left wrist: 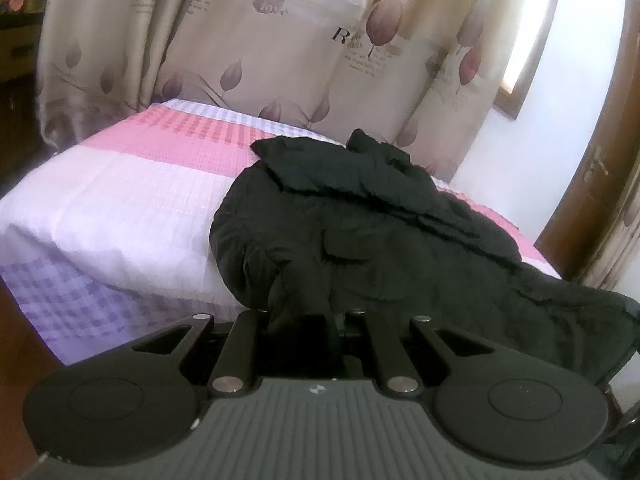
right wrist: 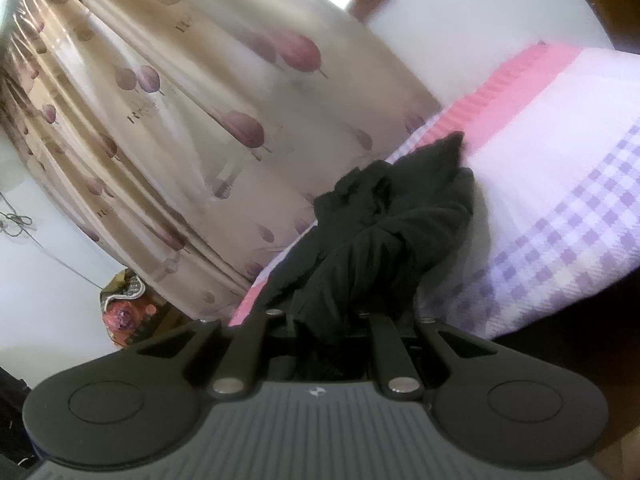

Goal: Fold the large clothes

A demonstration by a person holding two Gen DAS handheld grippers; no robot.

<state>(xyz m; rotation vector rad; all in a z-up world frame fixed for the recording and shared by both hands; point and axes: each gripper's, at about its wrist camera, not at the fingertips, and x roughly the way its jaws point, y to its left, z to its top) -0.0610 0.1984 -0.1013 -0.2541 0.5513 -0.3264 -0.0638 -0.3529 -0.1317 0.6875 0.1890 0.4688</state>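
A large black garment (left wrist: 360, 220) lies crumpled on the right half of a bed with a pink, white and lilac checked cover (left wrist: 120, 200). Its near edge runs into my left gripper (left wrist: 308, 316), which is shut on the cloth; the fingertips are buried in the dark folds. In the right wrist view the same black garment (right wrist: 384, 232) is bunched and pulled taut into my right gripper (right wrist: 328, 320), also shut on it. That view is tilted, so the bed cover (right wrist: 540, 168) slopes up to the right.
A beige curtain with purple leaf prints (left wrist: 280, 40) hangs behind the bed. A white wall and a brown wooden door frame (left wrist: 608, 160) stand at the right. Dark furniture (left wrist: 16, 40) is at far left. A patterned bag (right wrist: 124, 300) sits by the wall.
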